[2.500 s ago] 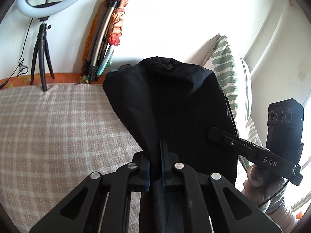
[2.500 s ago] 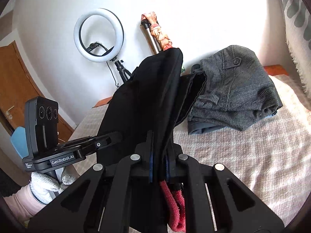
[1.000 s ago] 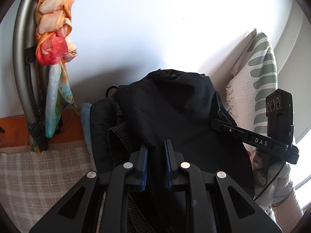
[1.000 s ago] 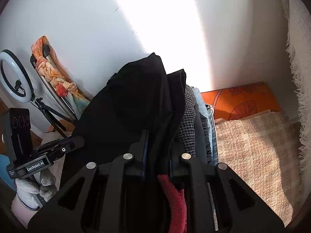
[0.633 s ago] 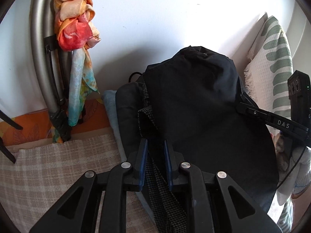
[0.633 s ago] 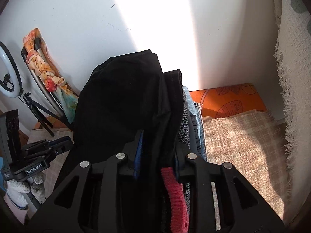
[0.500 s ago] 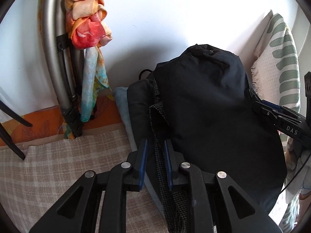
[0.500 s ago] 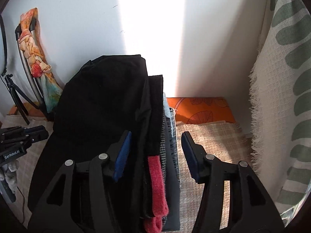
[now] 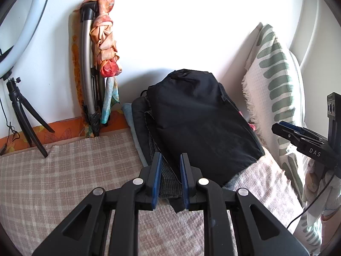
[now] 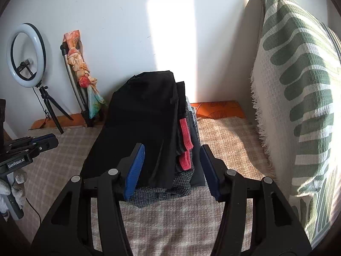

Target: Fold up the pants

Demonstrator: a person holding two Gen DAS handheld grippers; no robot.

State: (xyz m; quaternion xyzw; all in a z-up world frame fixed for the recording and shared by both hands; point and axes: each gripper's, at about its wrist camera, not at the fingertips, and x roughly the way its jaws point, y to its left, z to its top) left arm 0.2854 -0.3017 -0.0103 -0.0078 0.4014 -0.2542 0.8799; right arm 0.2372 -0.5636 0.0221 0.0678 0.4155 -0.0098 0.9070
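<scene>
Home bedroom: plaid bedspread [image 10: 223,132], leaf-print pillow [image 10: 298,74], ring light [image 10: 25,55].

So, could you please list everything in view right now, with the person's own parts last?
black pants: one, black, folded on top of the stack by the wall
clothes stack: several, grey check, red, blue, under the pants
bed cover: one, beige plaid, underneath
ring light: one, white, on a black tripod, left
scarf: one, orange, tied around a folded metal frame
pillow: one, cream with green marks, right
left tongs: narrow gap, holding nothing
right tongs: open, empty
gloved hand: one, white, holding the left tongs
</scene>
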